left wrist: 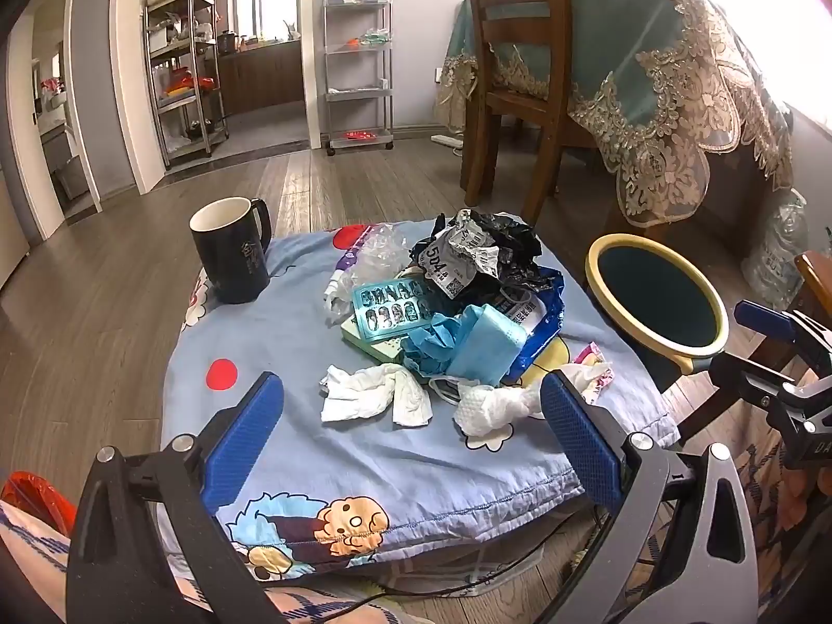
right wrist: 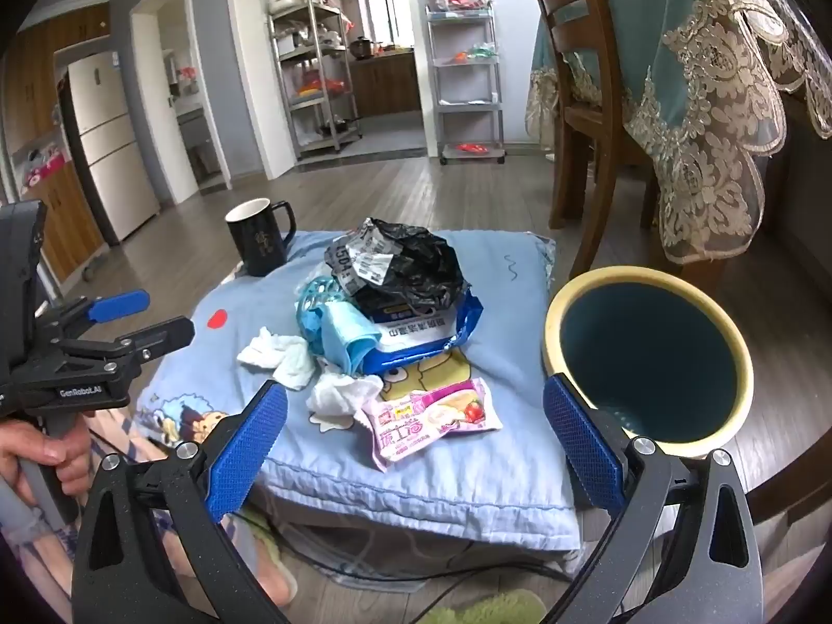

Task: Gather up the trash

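Cartoon-print blue cloth [left wrist: 291, 447] heaped with trash [left wrist: 442, 307], bin [right wrist: 645, 359] beside, wood-plank floor [left wrist: 104, 301], both grippers [left wrist: 411, 431] [right wrist: 416, 437] spread apart, holding nothing

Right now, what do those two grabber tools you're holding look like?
Each is a black handheld frame with silver bolts and two flat blue textured fingers. The left gripper carries white "GenRobot.AI" lettering on its body; the right gripper looks like the same build.

Low table [left wrist: 291, 447] under blue cartoon cloth — black mug [left wrist: 231, 252]; trash heap [left wrist: 447, 312]; tissues [left wrist: 374, 395].
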Motion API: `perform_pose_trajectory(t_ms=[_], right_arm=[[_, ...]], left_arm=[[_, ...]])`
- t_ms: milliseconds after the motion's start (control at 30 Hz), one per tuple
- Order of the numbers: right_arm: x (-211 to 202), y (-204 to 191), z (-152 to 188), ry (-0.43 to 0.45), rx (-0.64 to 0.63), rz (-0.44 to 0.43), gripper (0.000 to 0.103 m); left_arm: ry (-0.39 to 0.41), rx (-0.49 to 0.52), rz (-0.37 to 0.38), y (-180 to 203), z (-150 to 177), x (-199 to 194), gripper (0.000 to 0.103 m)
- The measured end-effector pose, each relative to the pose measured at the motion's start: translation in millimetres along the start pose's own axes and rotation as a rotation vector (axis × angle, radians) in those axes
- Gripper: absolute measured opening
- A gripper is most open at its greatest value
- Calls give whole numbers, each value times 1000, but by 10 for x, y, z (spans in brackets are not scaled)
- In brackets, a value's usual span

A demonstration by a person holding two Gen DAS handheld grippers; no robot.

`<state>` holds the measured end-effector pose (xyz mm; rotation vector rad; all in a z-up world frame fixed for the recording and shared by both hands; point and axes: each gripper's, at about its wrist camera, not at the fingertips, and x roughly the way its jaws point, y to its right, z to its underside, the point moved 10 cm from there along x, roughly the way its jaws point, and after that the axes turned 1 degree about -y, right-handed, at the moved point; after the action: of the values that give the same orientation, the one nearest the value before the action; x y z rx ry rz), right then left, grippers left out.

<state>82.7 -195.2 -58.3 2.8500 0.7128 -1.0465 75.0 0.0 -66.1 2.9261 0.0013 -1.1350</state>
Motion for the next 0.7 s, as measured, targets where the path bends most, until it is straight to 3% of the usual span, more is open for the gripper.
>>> perform_pose_trajectory(t_ms=[700], right_arm=[[2, 3, 1, -2, -1, 0, 98]], left_arm=[[0, 1, -1, 1, 3, -1, 97]])
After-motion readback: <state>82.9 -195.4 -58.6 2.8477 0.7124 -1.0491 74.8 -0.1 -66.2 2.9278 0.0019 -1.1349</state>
